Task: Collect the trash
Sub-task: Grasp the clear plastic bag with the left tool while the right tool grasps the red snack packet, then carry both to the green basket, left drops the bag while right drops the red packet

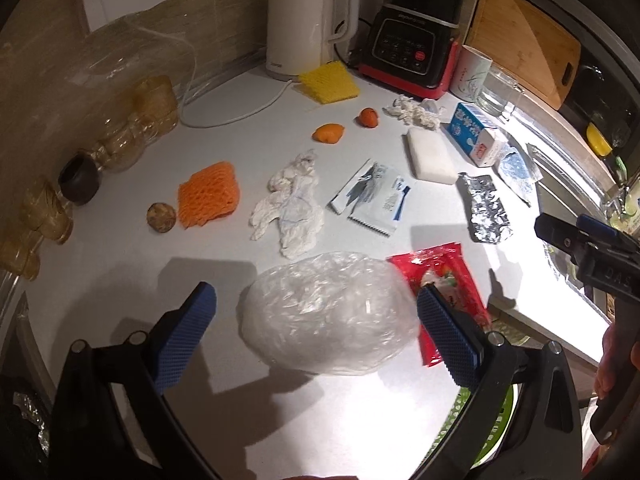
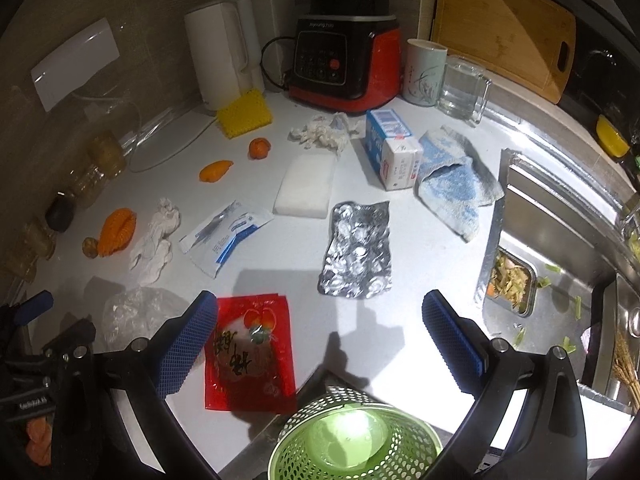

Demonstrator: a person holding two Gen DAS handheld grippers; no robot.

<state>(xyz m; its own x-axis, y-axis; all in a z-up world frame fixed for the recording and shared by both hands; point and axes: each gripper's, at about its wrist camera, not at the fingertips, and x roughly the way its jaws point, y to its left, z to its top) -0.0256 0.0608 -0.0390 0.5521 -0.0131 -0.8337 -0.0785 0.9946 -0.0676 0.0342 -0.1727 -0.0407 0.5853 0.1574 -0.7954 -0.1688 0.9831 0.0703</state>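
Trash litters the counter point(image 1: 224, 420); a clear bag point(image 1: 326, 314) lies between the wide left gripper point(image 1: 316, 320).
Bag looks light, soft and slick: likely best pinched across its crumpled middle. Right gripper point(image 2: 320, 332) also spread wide and empty, above the red wrapper point(image 2: 248, 356), near the green bin point(image 2: 354, 438).

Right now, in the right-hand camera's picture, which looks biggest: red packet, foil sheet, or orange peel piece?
1. red packet, though it lies nearest the camera
2. foil sheet, close behind in apparent size
3. orange peel piece, clearly smallest
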